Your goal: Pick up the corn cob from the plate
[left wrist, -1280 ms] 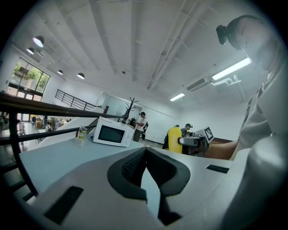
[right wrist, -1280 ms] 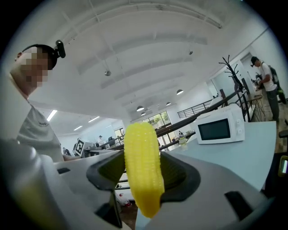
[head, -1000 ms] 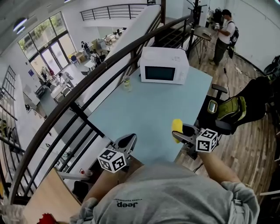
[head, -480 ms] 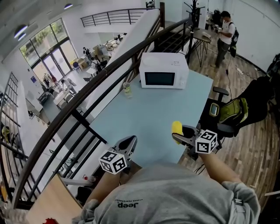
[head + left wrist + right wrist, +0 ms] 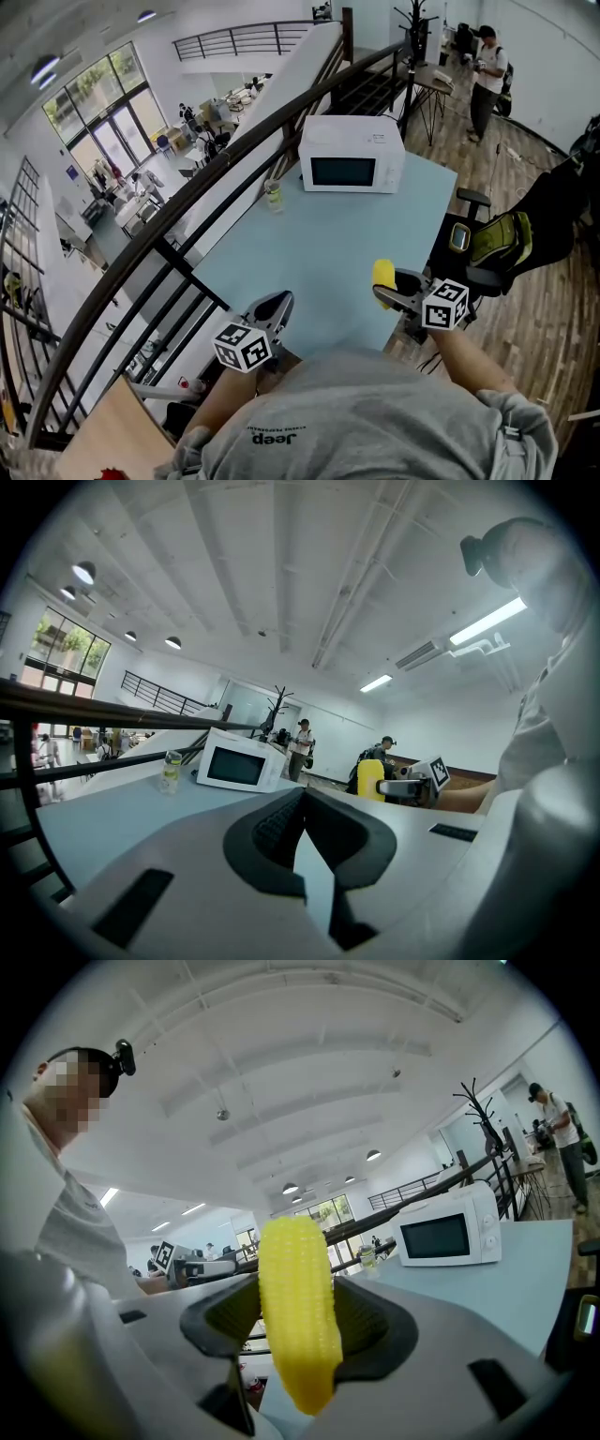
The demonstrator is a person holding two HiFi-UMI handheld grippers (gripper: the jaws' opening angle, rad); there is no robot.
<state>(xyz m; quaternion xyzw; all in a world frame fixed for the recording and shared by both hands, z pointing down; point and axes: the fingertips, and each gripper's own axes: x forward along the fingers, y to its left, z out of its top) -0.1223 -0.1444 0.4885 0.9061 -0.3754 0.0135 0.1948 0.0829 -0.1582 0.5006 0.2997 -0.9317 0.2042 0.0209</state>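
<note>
A yellow corn cob (image 5: 296, 1335) stands upright between the dark pads of my right gripper (image 5: 297, 1309), which is shut on it. In the head view the corn cob (image 5: 381, 273) is held above the near right corner of the light blue table (image 5: 319, 253), in the right gripper (image 5: 387, 288). My left gripper (image 5: 277, 302) hovers at the table's near edge, to the left, shut with nothing in it. In the left gripper view its jaws (image 5: 302, 796) meet at the tips, and the corn cob (image 5: 369, 780) shows off to the right. No plate is in view.
A white microwave (image 5: 352, 153) stands at the table's far end, a small bottle (image 5: 273, 194) to its left. A dark railing (image 5: 187, 202) runs along the table's left side. A chair with a green bag (image 5: 495, 236) sits right of the table. A person (image 5: 487, 70) stands far back.
Both grippers stay almost where they were, and the corn cob remains gripped in the right one. The person at the back has shifted a little.
</note>
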